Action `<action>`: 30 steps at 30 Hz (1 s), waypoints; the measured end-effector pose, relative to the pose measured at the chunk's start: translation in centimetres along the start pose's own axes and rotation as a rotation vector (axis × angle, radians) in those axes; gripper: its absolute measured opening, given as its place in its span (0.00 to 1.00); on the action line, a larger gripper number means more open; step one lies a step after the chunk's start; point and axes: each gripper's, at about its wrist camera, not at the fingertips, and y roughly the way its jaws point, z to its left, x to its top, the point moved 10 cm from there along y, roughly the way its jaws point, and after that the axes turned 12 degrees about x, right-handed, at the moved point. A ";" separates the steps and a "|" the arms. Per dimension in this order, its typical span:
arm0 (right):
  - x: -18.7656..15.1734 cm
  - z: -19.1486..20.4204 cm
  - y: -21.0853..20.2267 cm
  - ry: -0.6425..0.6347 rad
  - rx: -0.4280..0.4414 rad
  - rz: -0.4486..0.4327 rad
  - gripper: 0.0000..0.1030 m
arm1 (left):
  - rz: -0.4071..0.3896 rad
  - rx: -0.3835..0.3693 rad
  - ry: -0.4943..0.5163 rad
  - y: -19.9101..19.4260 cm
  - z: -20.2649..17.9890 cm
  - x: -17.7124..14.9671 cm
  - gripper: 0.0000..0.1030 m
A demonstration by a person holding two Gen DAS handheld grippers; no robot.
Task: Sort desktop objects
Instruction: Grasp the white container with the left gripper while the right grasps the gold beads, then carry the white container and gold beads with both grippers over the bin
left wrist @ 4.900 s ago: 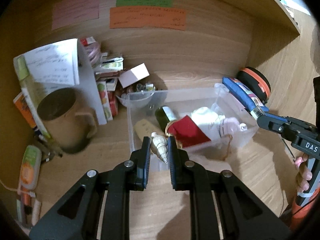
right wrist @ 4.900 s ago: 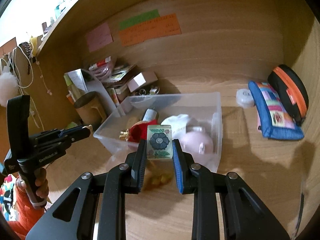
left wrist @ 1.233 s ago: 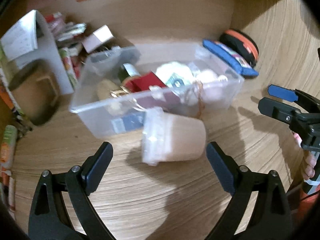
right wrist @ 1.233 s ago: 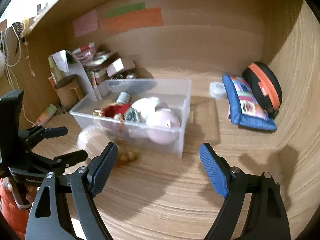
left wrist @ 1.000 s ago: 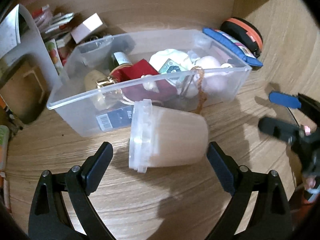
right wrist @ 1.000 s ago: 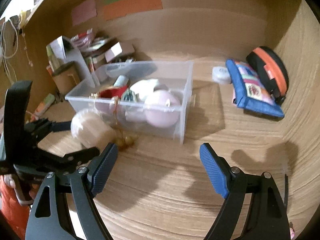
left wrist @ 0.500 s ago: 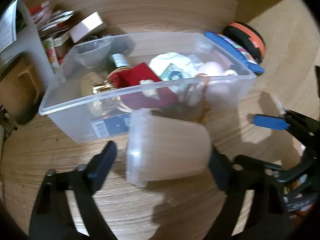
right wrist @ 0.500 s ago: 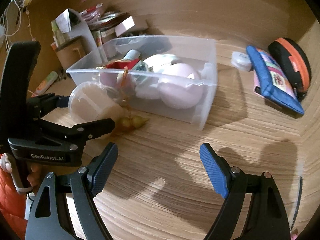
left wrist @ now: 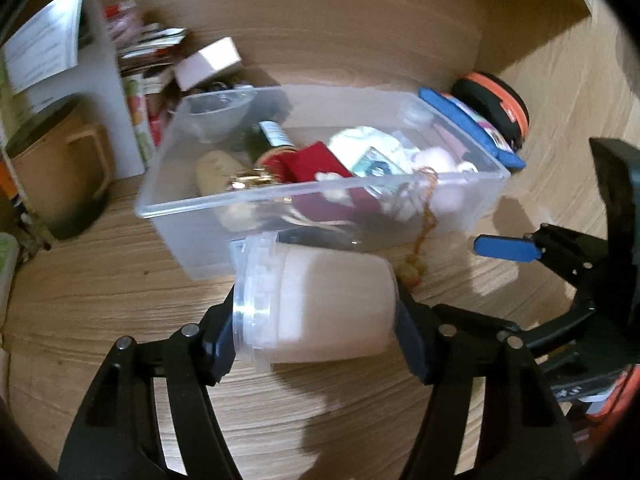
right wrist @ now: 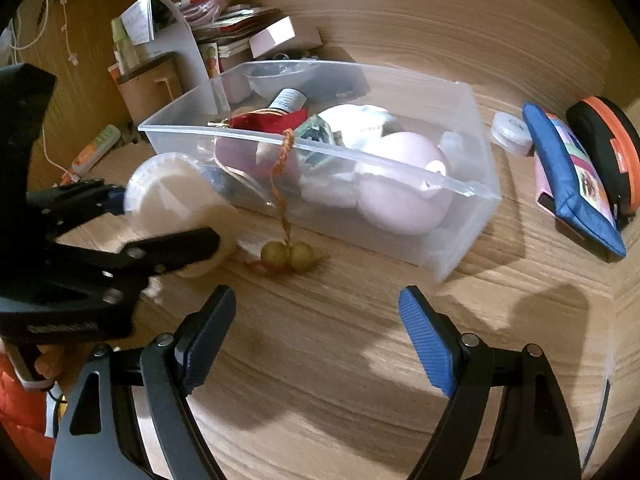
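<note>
Since a second ago, our left tongs [left wrist: 316, 322] have been closing and now clamp the lidded tub [left wrist: 320, 304] lying on its side, against the clear bin's [left wrist: 320, 196] front wall on the tabletop [right wrist: 340, 360]. Our right tongs [right wrist: 316, 340] hang open over bare wood, holding nothing.

- We can read no text anywhere.
- The white paper sheet [left wrist: 42, 54] carries handwriting too blurred for us to make out.
- The small dark bottle's white label [right wrist: 289, 101] shows print too small for us.
</note>
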 end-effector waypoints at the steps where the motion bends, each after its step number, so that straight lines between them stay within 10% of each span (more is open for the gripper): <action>1: 0.1 0.2 0.3 -0.007 -0.001 0.004 0.77 | -0.003 0.000 -0.008 -0.1 0.4 0.0 0.64; 18: 1.6 1.2 3.8 -0.057 -0.057 0.050 0.38 | -0.008 -0.045 -0.102 -0.1 3.0 0.0 0.64; 30: 2.3 2.8 1.2 -0.093 -0.052 -0.009 0.38 | -0.031 0.016 -0.089 -1.0 3.8 0.1 0.64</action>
